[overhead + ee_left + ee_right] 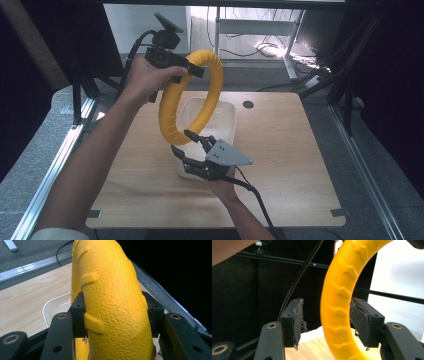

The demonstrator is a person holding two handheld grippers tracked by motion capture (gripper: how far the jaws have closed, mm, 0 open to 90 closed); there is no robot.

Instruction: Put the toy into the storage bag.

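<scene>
Yellow and textured, 1 ring-shaped tyre (191, 95) stands upright in the air above the far left part of the wooden table (280, 150), over 1 white plastic tub (226, 115) that sits on the tabletop. 2 grippers are in use. The left gripper (192, 66), held in the person's left hand (150, 77), is up at the far left, and its jaws are clamped on the top of the tyre; in the left gripper view both pads press against the ridged yellow surface (112, 305). The right gripper (192, 142), carrying 1 grey three-cornered plate (227, 154), sits nearer and lower, at the bottom of the ring. Its jaws stand well apart: in the right gripper view the tyre (339, 305) passes between them, close against the right pad (360, 321), with a clear gap to the left pad (298, 320), so this gripper grips nothing.
</scene>
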